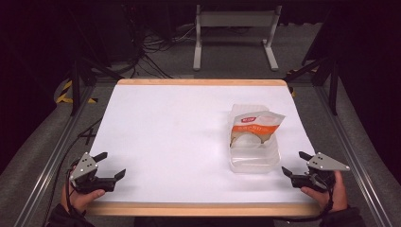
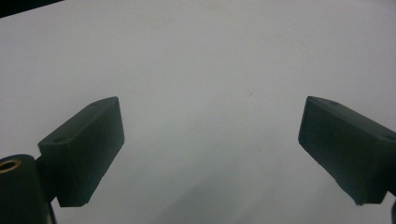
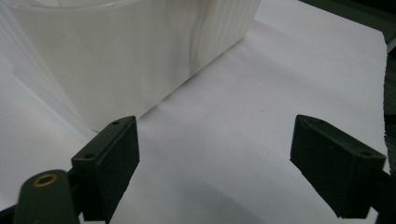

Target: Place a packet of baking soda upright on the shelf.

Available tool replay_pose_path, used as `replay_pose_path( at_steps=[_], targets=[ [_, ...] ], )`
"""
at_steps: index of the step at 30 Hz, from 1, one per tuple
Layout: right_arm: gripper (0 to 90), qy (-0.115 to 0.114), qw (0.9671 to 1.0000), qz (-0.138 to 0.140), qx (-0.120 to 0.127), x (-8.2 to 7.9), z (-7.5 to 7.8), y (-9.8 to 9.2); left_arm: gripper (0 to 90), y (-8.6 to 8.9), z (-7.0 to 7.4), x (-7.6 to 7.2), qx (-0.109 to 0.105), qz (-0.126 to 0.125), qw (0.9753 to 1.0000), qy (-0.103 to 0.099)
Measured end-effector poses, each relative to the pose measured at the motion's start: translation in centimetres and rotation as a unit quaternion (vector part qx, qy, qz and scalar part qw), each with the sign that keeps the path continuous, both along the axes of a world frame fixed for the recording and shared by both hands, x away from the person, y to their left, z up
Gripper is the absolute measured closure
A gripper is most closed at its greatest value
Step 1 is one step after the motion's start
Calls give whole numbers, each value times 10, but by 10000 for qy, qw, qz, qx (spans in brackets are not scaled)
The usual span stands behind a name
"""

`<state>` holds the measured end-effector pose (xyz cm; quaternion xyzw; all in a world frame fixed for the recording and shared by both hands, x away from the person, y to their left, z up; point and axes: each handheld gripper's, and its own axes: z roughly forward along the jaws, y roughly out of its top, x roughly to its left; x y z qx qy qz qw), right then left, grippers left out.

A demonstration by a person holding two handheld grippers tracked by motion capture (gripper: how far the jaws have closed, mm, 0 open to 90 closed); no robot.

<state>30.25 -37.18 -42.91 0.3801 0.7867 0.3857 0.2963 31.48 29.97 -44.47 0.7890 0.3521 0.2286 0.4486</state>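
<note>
— Sitting right of centre on the white table [image 1: 156, 142], the clear plastic container [image 1: 254, 158] carries an orange-and-white packet [image 1: 255, 126]. Wide bare surface spreads to its left.

— And the grippers?

— Right gripper [image 1: 292, 164] hovers just beside the container's near right corner, jaws spread wide, nothing between them. Left gripper [image 1: 109, 165] waits by the near left edge, well apart, jaws likewise parted.

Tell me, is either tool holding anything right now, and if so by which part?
Nothing is held. The left tool and the right tool are both open over the white table, apart from the clear container with the orange packet.
</note>
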Motion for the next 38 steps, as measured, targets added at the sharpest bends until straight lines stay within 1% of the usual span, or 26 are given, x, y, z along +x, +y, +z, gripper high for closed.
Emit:
replay_pose_path(
  at_steps=[2,7,9,11,14,15,22,24,29,33,38],
  targets=[
    [163,1,10000,6,-2,0,0,0,70,0,0,0,-1,47,10000,15],
    [163,-8,10000,13,-1,0,0,0,70,-1,0,0,8,26,10000,-3],
    [163,3,10000,26,17,0,0,0,70,-1,0,0,-10,60,10000,10],
    [163,14,10000,34,7,-1,0,0,71,-1,1,0,31,30,10000,-12],
    [163,13,10000,42,-3,-1,0,0,71,-2,1,1,21,45,10000,4],
    [163,8,10000,48,-2,0,0,0,71,-3,1,1,66,6,10000,-10],
    [163,1,10000,39,22,-1,0,0,71,-4,0,2,62,4,10000,34],
    [163,-6,10000,44,27,-1,0,-1,70,-5,0,3,90,-8,10000,24],
    [163,-2,10000,37,44,-3,0,-2,71,-8,0,6,59,-23,10000,47],
    [163,-1,10000,-12,66,-4,0,-5,70,-10,-1,7,143,-67,9999,52],
    [163,20,9999,-35,93,-4,-1,-5,71,-10,0,9,80,-44,9999,48]
  ],
)
